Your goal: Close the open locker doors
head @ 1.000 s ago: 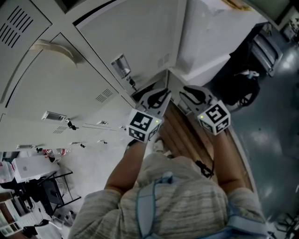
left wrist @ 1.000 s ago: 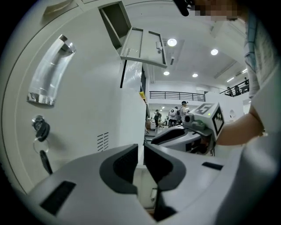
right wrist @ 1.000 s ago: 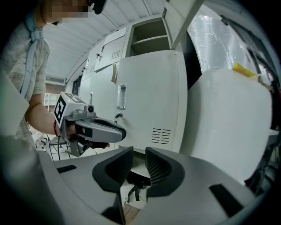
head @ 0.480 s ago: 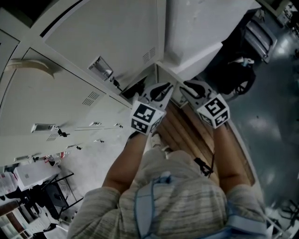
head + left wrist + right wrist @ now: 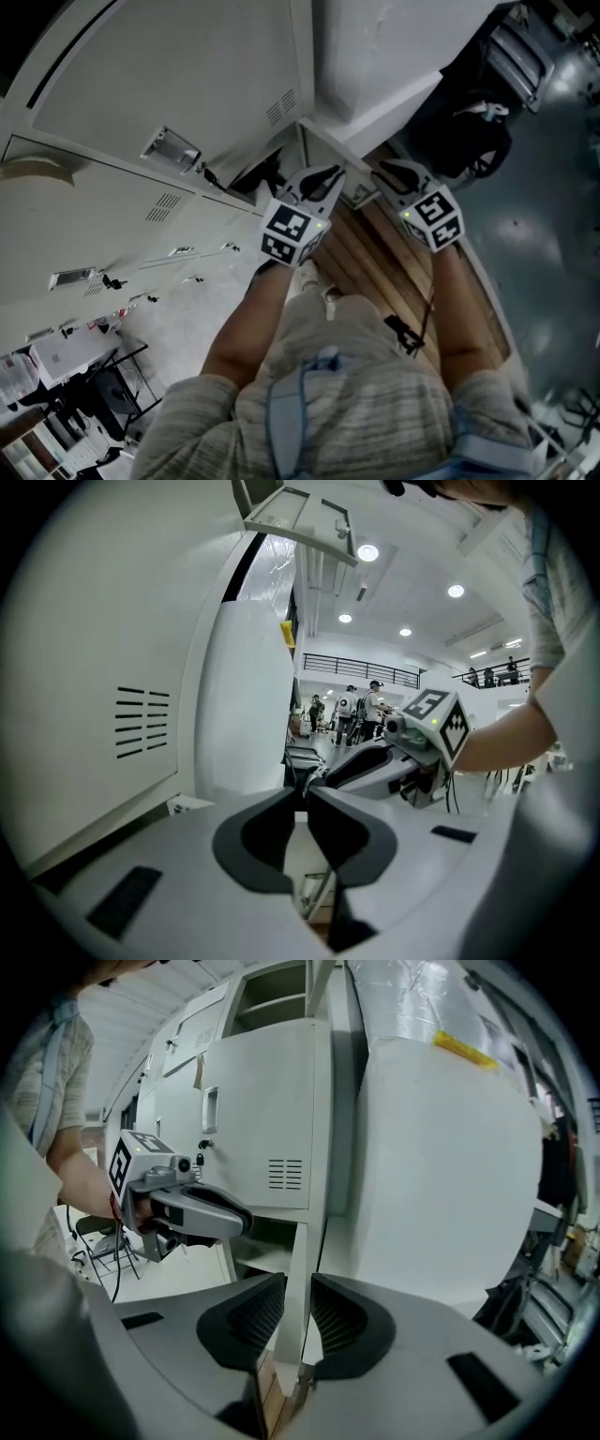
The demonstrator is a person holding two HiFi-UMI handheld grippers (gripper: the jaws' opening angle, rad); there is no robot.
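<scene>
The low locker door [image 5: 297, 1274] stands open, a thin white panel seen edge-on. My right gripper [image 5: 298, 1288] is shut on that edge, one pad on each face. In the head view the right gripper [image 5: 389, 178] and left gripper [image 5: 323, 180] sit side by side at the dark opening of the bottom locker [image 5: 258, 176]. My left gripper [image 5: 301, 793] is shut, tips touching, with nothing between them. The right gripper [image 5: 352, 766] shows just beyond it. The vented locker door [image 5: 262, 1119] above is closed. Higher up, another locker [image 5: 272, 993] is open.
A large white wrapped block [image 5: 450, 1176] stands right of the lockers. Wooden slats [image 5: 375, 272] lie under my arms. A dark bag [image 5: 469, 141] and grey floor are at the right. A black frame with clutter [image 5: 84, 384] is at lower left.
The head view has swung, so the lockers have slid left and down in the picture. Both grippers have kept close together at the bottom locker's opening.
</scene>
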